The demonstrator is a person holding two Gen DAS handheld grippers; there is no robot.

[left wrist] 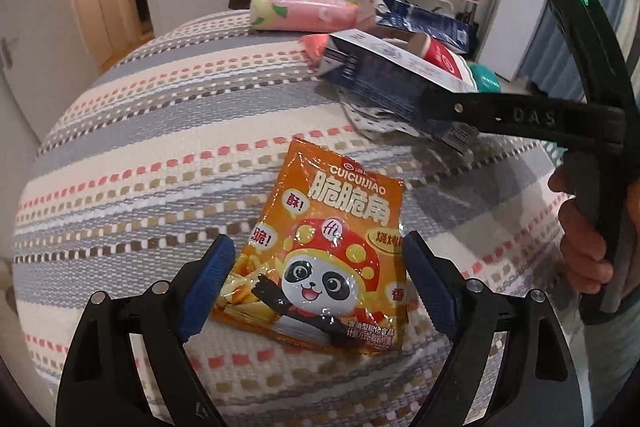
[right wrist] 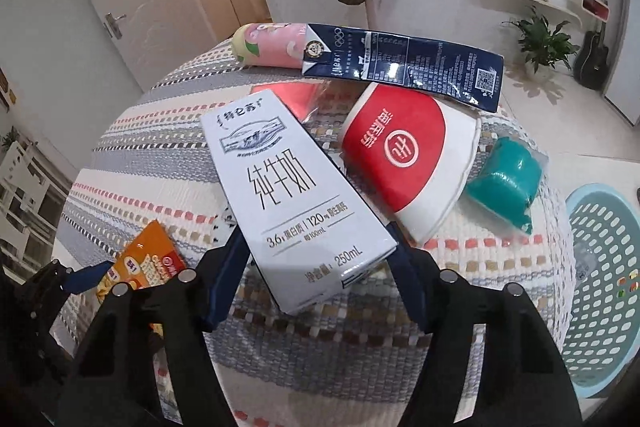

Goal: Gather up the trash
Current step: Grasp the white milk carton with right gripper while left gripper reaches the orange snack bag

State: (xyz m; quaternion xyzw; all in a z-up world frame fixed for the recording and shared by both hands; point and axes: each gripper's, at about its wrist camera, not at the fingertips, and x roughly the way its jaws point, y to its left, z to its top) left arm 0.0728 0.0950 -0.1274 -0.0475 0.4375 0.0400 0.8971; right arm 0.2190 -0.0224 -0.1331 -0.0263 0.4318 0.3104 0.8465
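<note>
Our right gripper (right wrist: pixel 316 287) pinches a white 250mL milk carton (right wrist: pixel 292 195) above the striped woven tablecloth (right wrist: pixel 160 155). Our left gripper (left wrist: pixel 316 287) spreads around an orange "CUICUIJIAO" panda snack packet (left wrist: pixel 320 251) lying flat. A light-blue plastic basket (right wrist: pixel 604 267) stands beside.

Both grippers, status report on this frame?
Left gripper open, straddling orange snack bag. Right gripper shut on white milk carton. Basket at right, unobstructed.
</note>
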